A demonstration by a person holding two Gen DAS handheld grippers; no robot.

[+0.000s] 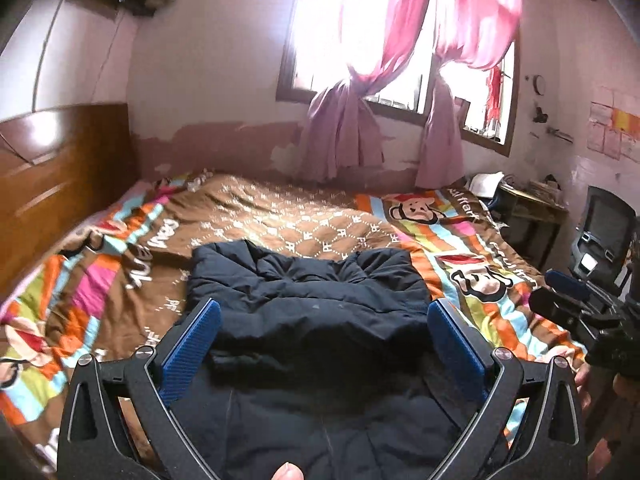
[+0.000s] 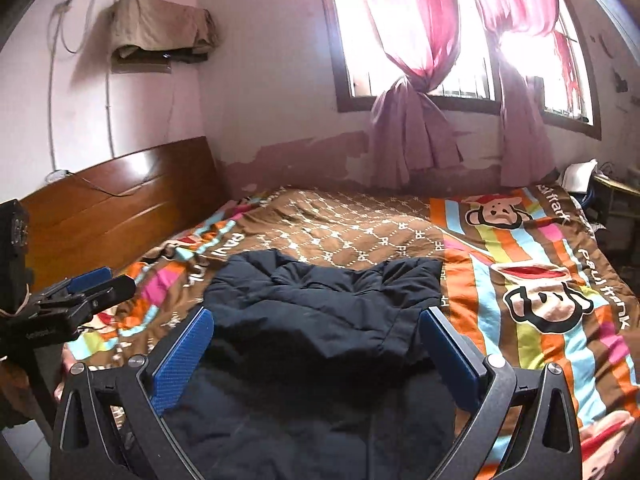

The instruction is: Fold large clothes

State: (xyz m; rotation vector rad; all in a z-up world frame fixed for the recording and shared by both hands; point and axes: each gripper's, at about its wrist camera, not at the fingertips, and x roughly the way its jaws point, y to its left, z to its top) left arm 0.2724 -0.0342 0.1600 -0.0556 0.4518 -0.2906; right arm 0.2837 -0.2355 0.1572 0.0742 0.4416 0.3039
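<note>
The dark navy padded jacket [image 1: 308, 304] is lying on the near half of the bed [image 1: 280, 216], already gathered into a compact bundle rather than spread to its full length, so I judge the folding to be well under way: the far part is looking doubled over onto itself, with two soft humps along its far edge, while the near part is trailing toward the cameras in looser, uneven layers that are seemingly waiting for one more fold and some squaring up. The left tool [image 1: 320, 344] is hovering over the near end of the jacket with its jaws spread wide, gripping nothing; the right tool [image 2: 316, 354] is hanging just as wide above the same garment and is also holding nothing. The jacket's shell is looking smooth and faintly sheeny, quilted into puffy channels that are bulging rather than creasing, which suggests it is springing back and resisting a flat fold. Beneath it the bedspread [image 2: 532, 256] is showing a brown monogram lattice bordered by bright stripes and cartoon monkey faces, slightly rumpled. The wooden headboard [image 2: 120, 200] is glossy, and the pink curtains [image 2: 416, 132] are hanging knotted, thin and sunlit.
</note>
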